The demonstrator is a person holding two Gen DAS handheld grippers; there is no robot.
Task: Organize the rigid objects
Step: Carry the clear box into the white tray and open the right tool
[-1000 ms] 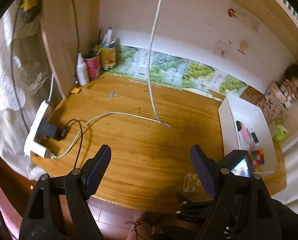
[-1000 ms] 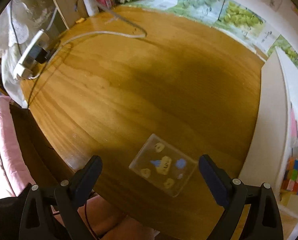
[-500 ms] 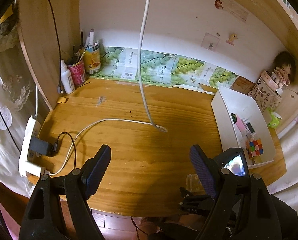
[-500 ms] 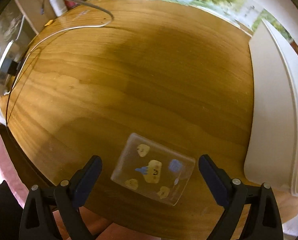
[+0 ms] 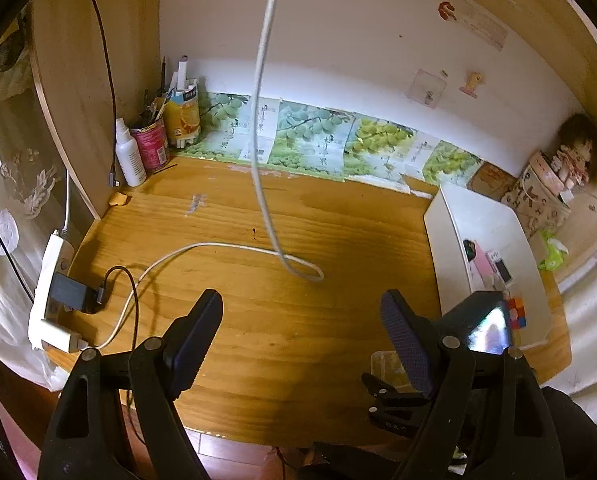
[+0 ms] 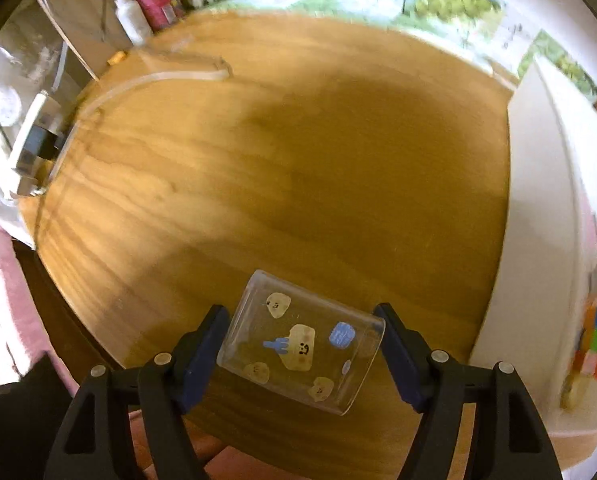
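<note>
A small clear plastic box (image 6: pixel 298 344) with cartoon stickers lies near the front edge of the wooden desk (image 6: pixel 298 160). My right gripper (image 6: pixel 300 314) points down over it. Its jaws are closing, and both pads meet the box's left and right sides. In the left wrist view the box (image 5: pixel 382 362) shows only partly, behind my left gripper's right finger. My left gripper (image 5: pixel 300 304) hovers open above the desk (image 5: pixel 298 340) with nothing between its fingers.
A white tray (image 5: pixel 494 216) on the right holds a colour cube (image 5: pixel 516 312) and small items. A white cable (image 5: pixel 266 160) hangs down onto the desk. A power strip (image 5: pixel 46 292) hangs at the left edge. Cans and a bottle (image 5: pixel 130 156) stand back left.
My right gripper's jaws have narrowed from wide apart to touching the clear box's sides, and the box sits closer between the fingers. The left gripper has drifted slightly and stays open.
</note>
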